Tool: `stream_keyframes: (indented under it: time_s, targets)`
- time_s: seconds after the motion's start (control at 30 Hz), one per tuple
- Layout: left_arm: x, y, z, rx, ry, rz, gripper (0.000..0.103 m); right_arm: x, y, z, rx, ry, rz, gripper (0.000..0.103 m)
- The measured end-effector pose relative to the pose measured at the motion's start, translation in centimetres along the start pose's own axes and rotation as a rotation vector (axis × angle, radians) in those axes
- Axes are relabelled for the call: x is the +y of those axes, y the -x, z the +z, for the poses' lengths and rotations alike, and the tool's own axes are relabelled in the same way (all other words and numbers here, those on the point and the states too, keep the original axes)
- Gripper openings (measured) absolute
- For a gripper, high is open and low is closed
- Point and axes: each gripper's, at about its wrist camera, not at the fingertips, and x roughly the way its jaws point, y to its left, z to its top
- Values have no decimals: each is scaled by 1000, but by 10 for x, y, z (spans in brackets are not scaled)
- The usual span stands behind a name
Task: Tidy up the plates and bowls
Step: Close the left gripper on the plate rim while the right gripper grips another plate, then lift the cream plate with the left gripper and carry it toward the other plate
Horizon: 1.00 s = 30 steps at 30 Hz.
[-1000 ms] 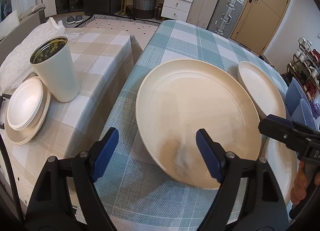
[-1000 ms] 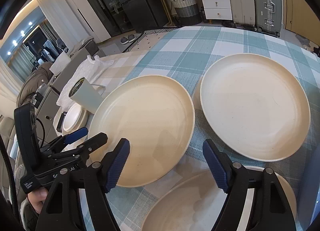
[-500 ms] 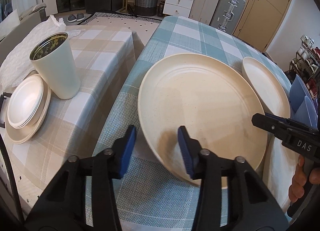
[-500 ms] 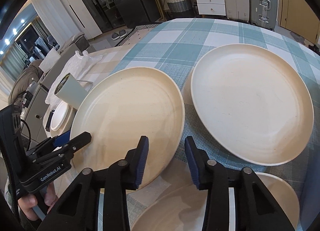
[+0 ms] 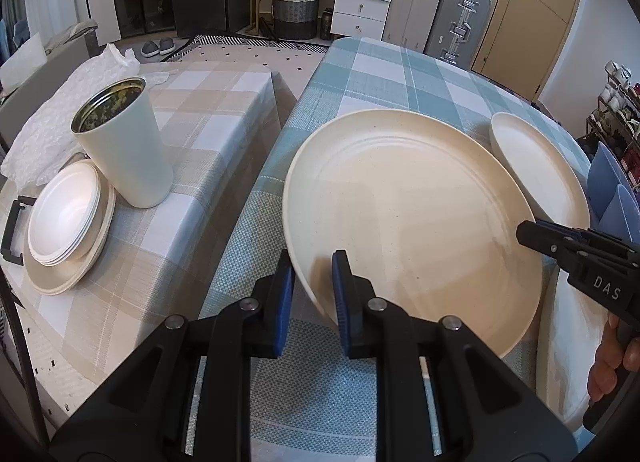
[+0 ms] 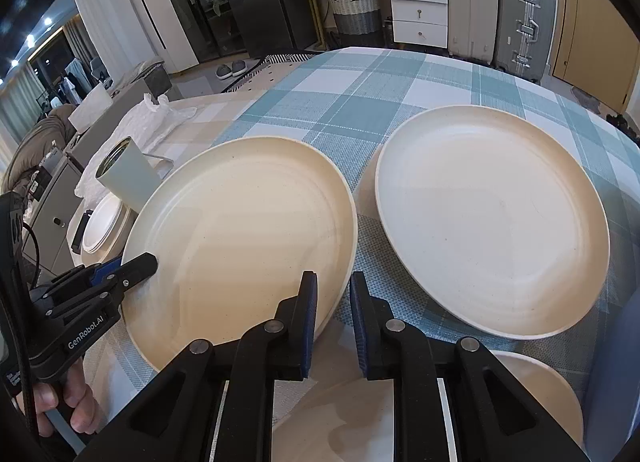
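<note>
The blue-checked table (image 6: 360, 110) carries the big cream plate (image 5: 408, 214), rigid, slick and breakable, best held by its rim. The left claw (image 5: 312, 290) is clenched on that rim at seven o'clock, the right claw (image 6: 334, 314) at five. At nine o'clock a cup (image 5: 124, 150) holds something dark.

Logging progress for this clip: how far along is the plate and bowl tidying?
Done: white bowls stacked on a plate on the beige table. In hand: both hand-held grippers, left and right, clamp opposite rims of the big plate. Left: second plate and a third near plate.
</note>
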Motion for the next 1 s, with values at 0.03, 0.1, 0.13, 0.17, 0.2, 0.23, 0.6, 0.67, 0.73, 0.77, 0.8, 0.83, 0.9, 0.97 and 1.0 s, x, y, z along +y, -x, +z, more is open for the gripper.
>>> stream_keyframes:
  time_s: [0.03, 0.1, 0.13, 0.17, 0.2, 0.23, 0.6, 0.67, 0.73, 0.77, 0.8, 0.83, 0.9, 0.97, 1.0]
  targets:
    - [0, 1, 0, -3, -3, 3, 16, 0, 0, 0, -2, 1, 0, 17]
    - [-1, 3, 0, -7, -6, 5, 16, 1, 2, 0, -4, 4, 0, 17]
    - [-1, 5, 0, -10, -4, 3, 16, 0, 3, 0, -8, 1, 3, 17]
    - [-1, 6, 1, -12, -3, 1, 16, 0, 5, 0, -12, -2, 6, 17]
    - [-1, 8, 1, -14, -5, -1, 16, -1, 6, 0, -15, -6, 8, 17]
    - [-2, 10, 1, -16, -7, 0, 16, -1, 7, 0, -16, -8, 9, 17]
    - [-17, 31, 0, -43, -38, -15, 16, -6, 33, -2, -54, -18, 4, 17]
    - [-21, 34, 0, -42, -50, -19, 17, -9, 39, -2, -59, -26, 4, 17]
    - [-25, 38, 0, -46, -57, -26, 17, -11, 44, -3, -67, -29, 4, 17]
    - [-27, 40, -1, -50, -61, -29, 17, -12, 46, -4, -70, -31, 4, 17]
    - [-29, 42, -1, -52, -65, -30, 17, -13, 49, -5, -73, -34, 4, 17]
    - [-31, 44, -1, -55, -70, -31, 17, -14, 52, -6, -75, -35, 5, 17]
    - [-35, 48, -1, -60, -78, -33, 17, -15, 56, -8, -81, -35, 1, 17]
    - [-38, 53, -2, -65, -87, -37, 17, -17, 62, -10, -90, -38, -1, 17]
    - [-40, 55, -2, -68, -92, -38, 17, -17, 65, -10, -95, -40, -4, 17]
